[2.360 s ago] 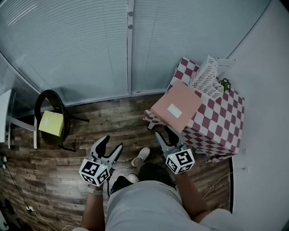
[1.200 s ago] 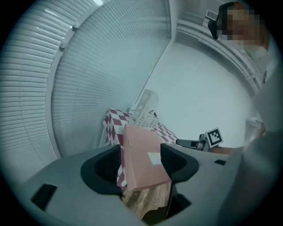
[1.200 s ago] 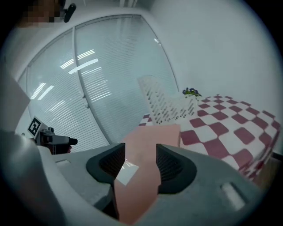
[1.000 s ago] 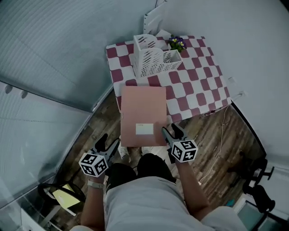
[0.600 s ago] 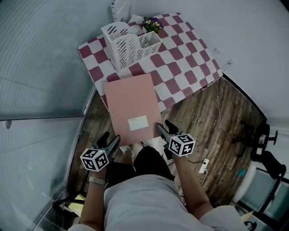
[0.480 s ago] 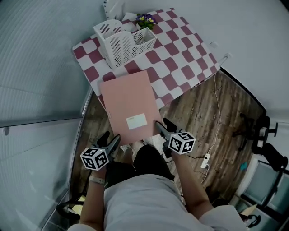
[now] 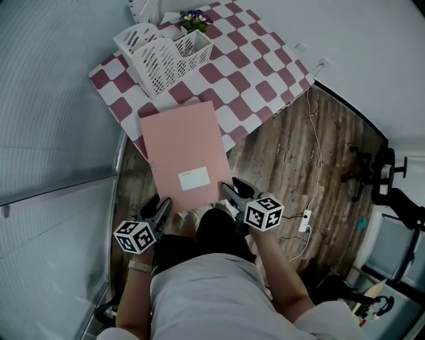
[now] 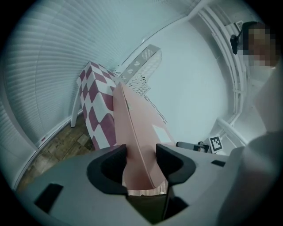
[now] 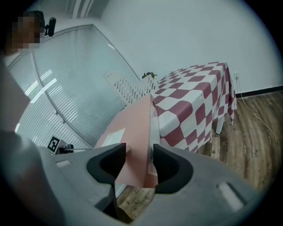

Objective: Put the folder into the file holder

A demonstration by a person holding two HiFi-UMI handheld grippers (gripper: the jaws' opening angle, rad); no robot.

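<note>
The folder (image 7: 182,156) is held out flat towards the table (image 7: 265,73), its far end over the near edge. From here I can't tell if it touches the cloth. The left gripper (image 7: 159,206) has just been closing on its near left corner. The right gripper (image 7: 232,190) has just been tightening on the near right one, and both sets of jaws are narrow with the cover pinched between them.

It looks thin, light and fairly stiff, though the smooth cover may slide, so gripping both corners seems sensible.

The holder (image 7: 163,56) stands at the far end, well apart from the folder, with flowers (image 7: 194,18) just beside it. The folder will likely need to be turned on edge to go in. A cable (image 7: 317,146) trails along the floor on the right.
</note>
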